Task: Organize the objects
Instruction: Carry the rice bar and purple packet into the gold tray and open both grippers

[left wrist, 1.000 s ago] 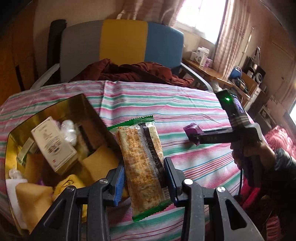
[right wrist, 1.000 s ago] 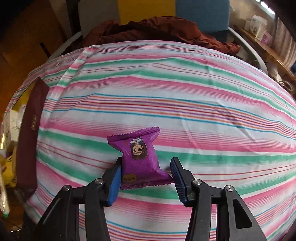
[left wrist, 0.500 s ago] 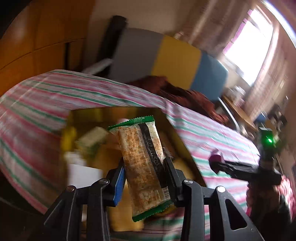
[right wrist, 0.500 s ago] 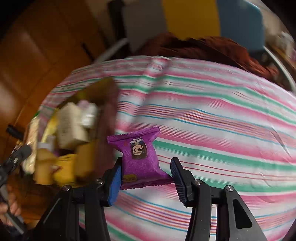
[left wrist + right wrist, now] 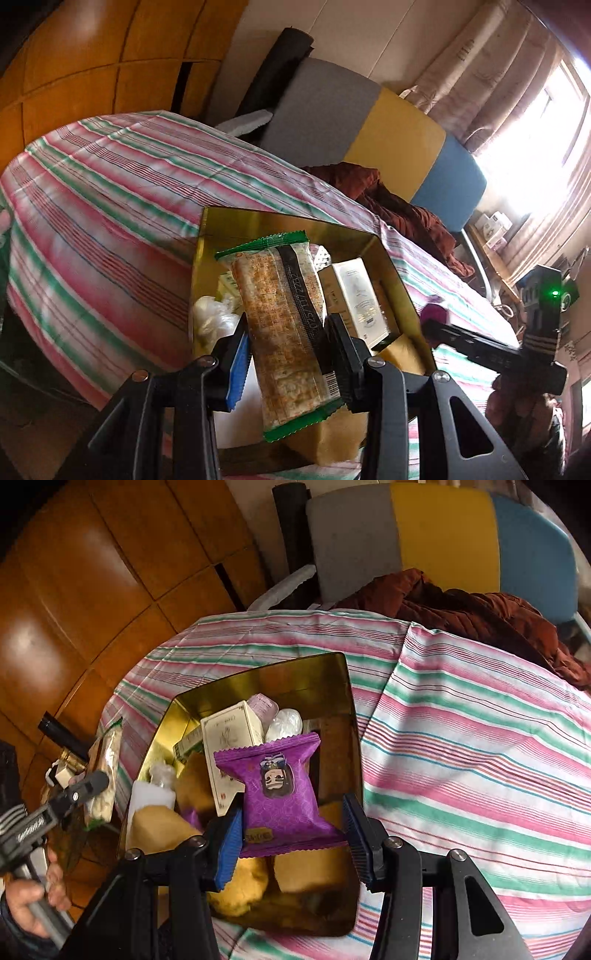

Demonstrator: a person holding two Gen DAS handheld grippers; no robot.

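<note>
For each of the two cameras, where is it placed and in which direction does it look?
Left wrist: on the left gripper, looking down along its fingers at the cracker packet above the gold tin; the other hand shows at right.
Right wrist: on the right gripper, looking down at the purple snack packet above the tin; a hand shows at left.
Shared: tin, striped tablecloth, chair.

Not much here can be read. The cracker packet (image 5: 284, 325) carries a white printed code down its dark seam strip, something like "0725 137 22B2", though the digits are not sure, with a barcode below the code. The purple snack pouch (image 5: 277, 786) shows a cartoon face; its small gold label below the face is too blurred. The cream box's (image 5: 360, 299) print is illegible.
</note>
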